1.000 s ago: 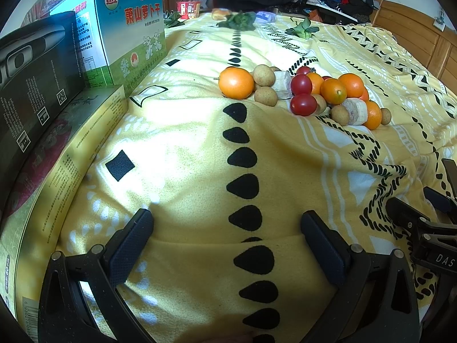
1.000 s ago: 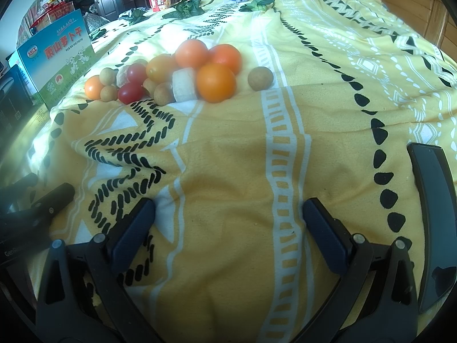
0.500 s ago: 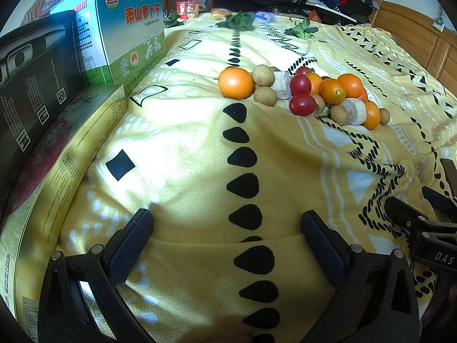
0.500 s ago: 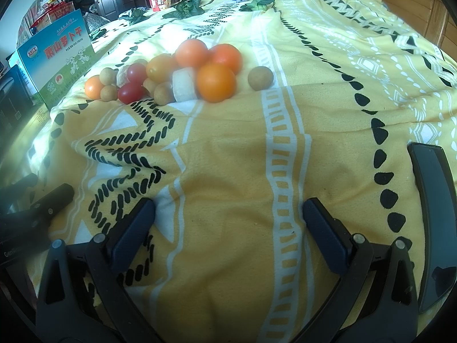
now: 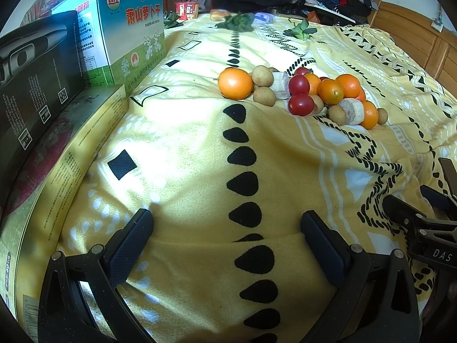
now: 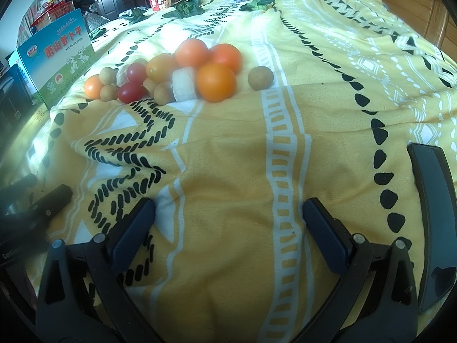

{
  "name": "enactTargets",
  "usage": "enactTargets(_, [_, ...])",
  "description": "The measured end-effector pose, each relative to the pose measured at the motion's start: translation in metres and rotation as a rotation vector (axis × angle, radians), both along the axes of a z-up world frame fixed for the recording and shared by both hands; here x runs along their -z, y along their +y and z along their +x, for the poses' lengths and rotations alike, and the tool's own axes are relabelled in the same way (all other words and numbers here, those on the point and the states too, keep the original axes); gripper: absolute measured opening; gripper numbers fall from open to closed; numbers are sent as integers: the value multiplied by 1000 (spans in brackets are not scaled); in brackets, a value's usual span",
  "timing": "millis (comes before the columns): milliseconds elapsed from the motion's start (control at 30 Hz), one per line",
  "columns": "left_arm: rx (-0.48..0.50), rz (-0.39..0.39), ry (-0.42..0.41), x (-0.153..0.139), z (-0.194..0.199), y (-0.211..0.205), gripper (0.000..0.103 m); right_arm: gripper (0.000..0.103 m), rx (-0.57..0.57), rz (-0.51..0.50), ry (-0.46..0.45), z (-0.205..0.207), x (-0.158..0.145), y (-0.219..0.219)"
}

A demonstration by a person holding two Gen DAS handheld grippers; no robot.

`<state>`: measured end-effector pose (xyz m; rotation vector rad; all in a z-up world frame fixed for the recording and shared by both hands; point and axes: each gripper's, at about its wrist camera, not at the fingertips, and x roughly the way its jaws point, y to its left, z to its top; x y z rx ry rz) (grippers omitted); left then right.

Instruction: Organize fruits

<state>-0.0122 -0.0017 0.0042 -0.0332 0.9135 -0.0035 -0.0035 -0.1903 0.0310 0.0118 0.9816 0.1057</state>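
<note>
A heap of fruit lies on a yellow patterned blanket (image 5: 185,154): several oranges (image 5: 235,83) (image 6: 216,82), red cherry tomatoes (image 5: 300,104) (image 6: 130,92), small brown longans (image 5: 264,96) (image 6: 260,78) and pale cut chunks (image 5: 353,111) (image 6: 184,84). My left gripper (image 5: 227,234) is open and empty, resting low on the blanket well short of the fruit. My right gripper (image 6: 228,220) is also open and empty, equally far from the heap. Each gripper shows at the edge of the other's view.
Boxes line the left edge: a blue-green carton (image 5: 125,28) (image 6: 57,57), a black box (image 5: 31,85) and a flat yellow box (image 5: 57,177). A dark phone (image 6: 434,223) lies at right. Green leaves (image 5: 237,21), a red cup (image 5: 187,10) and a wooden headboard (image 5: 414,40) are beyond.
</note>
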Motion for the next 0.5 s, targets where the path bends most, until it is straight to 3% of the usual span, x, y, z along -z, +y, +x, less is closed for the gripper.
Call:
enactTargets(233, [44,-2,-2,-4,-9,-1,103,103,-4,17,-13,-9,-2,-3])
enactTargets(367, [60,-37,21,-15,-5,4,101,103,-25,100,-23,-15,-6,-12])
enactTargets(500, [53,-68,-15,-37,17,10,75,103,-23,234,-43,-18,-9,-27])
